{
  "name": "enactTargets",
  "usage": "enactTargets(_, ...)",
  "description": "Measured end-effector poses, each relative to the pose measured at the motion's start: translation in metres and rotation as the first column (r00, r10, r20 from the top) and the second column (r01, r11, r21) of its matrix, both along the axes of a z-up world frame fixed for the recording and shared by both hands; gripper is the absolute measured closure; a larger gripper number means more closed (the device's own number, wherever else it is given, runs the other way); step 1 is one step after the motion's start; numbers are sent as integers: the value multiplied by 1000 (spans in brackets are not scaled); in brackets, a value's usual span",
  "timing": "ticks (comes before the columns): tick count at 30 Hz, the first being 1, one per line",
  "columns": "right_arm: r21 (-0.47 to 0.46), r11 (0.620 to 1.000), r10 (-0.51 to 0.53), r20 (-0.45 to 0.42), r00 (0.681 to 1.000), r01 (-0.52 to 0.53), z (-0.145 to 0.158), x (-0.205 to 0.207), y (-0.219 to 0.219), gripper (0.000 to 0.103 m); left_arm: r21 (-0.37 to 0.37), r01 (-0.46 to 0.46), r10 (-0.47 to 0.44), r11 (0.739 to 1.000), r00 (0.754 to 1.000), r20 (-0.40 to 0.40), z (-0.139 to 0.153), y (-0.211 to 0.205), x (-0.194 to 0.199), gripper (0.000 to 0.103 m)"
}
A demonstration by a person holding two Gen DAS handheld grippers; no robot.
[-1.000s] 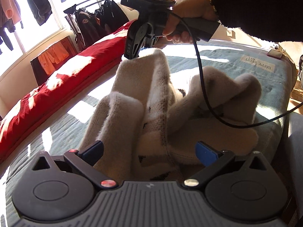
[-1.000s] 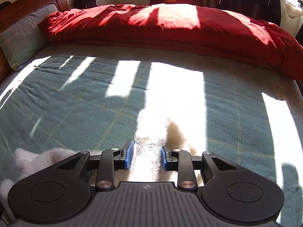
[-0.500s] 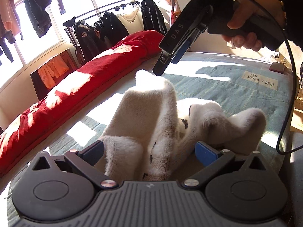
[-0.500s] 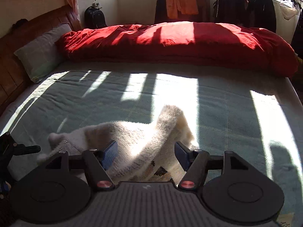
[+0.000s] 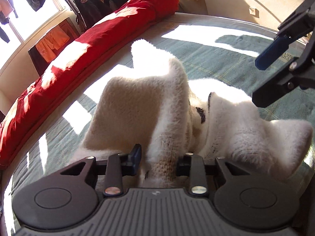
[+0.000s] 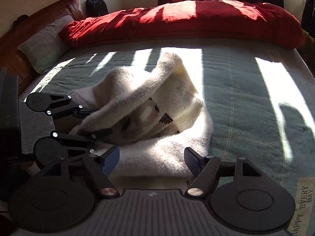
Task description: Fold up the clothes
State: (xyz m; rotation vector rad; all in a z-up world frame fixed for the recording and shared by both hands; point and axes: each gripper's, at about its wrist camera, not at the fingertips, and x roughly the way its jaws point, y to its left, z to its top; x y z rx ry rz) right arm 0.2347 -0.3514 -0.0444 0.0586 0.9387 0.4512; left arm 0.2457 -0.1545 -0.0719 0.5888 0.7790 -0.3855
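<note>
A cream fuzzy sweater [image 5: 137, 102] with dark pattern patches lies crumpled on the green bed sheet [image 5: 226, 59]. My left gripper [image 5: 158, 159] is shut on a bunched fold at the sweater's near edge. From the right wrist view the sweater [image 6: 128, 90] forms a hump, with the left gripper [image 6: 100, 121] clamped on its left side. My right gripper [image 6: 151, 157] is open just above the sweater's near hem, holding nothing. In the left wrist view the right gripper [image 5: 256, 80] hangs at the upper right, apart from the cloth.
A red duvet [image 6: 187, 23] runs along the far side of the bed, with a pillow [image 6: 45, 45] and wooden headboard [image 6: 29, 25] at the left. Hanging clothes [image 5: 88, 2] line the window. A "HAPPY EVERY DAY" label [image 6: 304, 202] marks the sheet's near right corner.
The right gripper let go of the sweater's raised tip, opened and drew back toward the near hem. The left gripper, open before, has shut on the sweater's edge.
</note>
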Motion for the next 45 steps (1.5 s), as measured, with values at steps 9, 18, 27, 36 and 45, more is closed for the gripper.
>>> enactTargets(9, 7, 999, -52, -8, 999, 52, -11, -9, -16, 27, 3, -116, 115, 993, 990, 85, 31, 48, 30, 88)
enactTargets(18, -2, 997, -71, -32, 997, 71, -19, -6, -16, 27, 57, -275, 264, 960, 952, 153, 39, 109, 90, 88)
enactTargets(27, 5, 994, -111, -58, 992, 112, -32, 6, -19, 27, 75, -425, 411, 902, 899, 151, 21, 168, 155, 86)
enactTargets(36, 35, 984, -172, -89, 981, 176, -46, 25, -27, 27, 100, -526, 518, 845, 850, 89, -26, 202, 212, 84)
enactTargets(45, 53, 971, -232, -42, 972, 234, -32, 21, -37, 25, 81, -584, 585, 808, 811, 7, -45, 219, 237, 80)
